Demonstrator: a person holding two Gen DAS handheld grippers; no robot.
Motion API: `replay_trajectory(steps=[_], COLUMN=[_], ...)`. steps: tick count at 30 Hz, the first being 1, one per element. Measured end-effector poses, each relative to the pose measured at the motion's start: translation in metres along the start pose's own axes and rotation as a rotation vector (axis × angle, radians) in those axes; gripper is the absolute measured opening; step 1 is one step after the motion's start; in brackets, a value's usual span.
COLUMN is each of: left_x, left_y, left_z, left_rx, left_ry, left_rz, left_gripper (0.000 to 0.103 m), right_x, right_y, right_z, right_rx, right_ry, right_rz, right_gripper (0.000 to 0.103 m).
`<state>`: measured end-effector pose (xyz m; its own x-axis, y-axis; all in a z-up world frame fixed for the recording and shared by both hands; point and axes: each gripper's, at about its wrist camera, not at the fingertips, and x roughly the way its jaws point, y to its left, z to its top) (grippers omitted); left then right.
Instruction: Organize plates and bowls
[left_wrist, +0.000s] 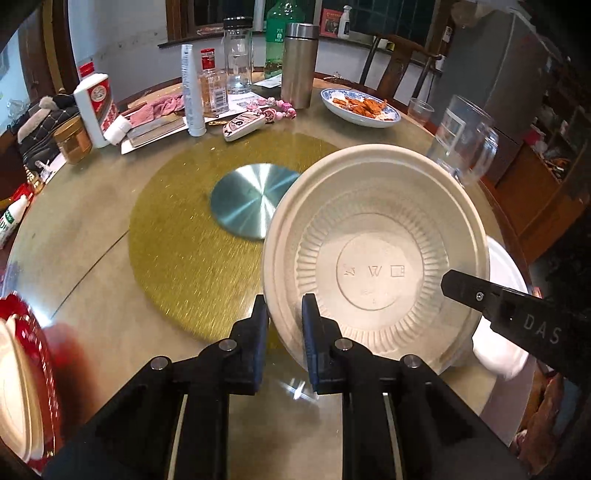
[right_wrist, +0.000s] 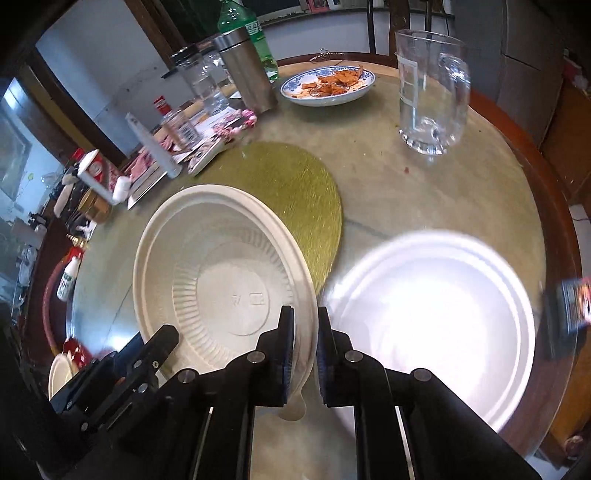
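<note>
A cream disposable bowl (left_wrist: 376, 254) with a ribbed bottom is held above the round table, tilted. My left gripper (left_wrist: 285, 325) is shut on its left rim. My right gripper (right_wrist: 306, 332) is shut on its right rim; the bowl also shows in the right wrist view (right_wrist: 221, 273). A white plate (right_wrist: 436, 317) lies on the table to the right of the bowl, partly under it in the left wrist view (left_wrist: 506, 266). A red-rimmed dish with a white plate (left_wrist: 18, 373) sits at the left table edge.
A glass mug (right_wrist: 430, 92) stands at the right. A blue-patterned plate of food (right_wrist: 327, 86) is at the back. Bottles, a steel flask (left_wrist: 299, 64) and clutter fill the back left. A gold turntable mat (left_wrist: 192, 236) with a metal disc (left_wrist: 251, 201) marks the table centre.
</note>
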<state>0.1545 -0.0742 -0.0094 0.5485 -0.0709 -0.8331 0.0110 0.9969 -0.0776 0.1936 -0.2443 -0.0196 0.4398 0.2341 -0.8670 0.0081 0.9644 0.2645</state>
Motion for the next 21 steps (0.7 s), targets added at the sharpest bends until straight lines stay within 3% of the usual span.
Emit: replay_trajectory(steps=[9,21], left_x=[-0.019,-0.033], left_y=[0.015,0.024], left_z=[-0.048,-0.091], left_rx=[0.017,0.024], left_ry=[0.003,-0.002], left_rz=[-0.014,-0.016], left_gripper=[0.016,0.015], right_x=[-0.020,-0.030], right_y=[0.005,0.011], right_z=[-0.067,-0.117], right_rx=[0.022,0.032], right_ry=[-0.012,-0.021], right_rz=[0.025,0.061], right_gripper=[0.011,0.011])
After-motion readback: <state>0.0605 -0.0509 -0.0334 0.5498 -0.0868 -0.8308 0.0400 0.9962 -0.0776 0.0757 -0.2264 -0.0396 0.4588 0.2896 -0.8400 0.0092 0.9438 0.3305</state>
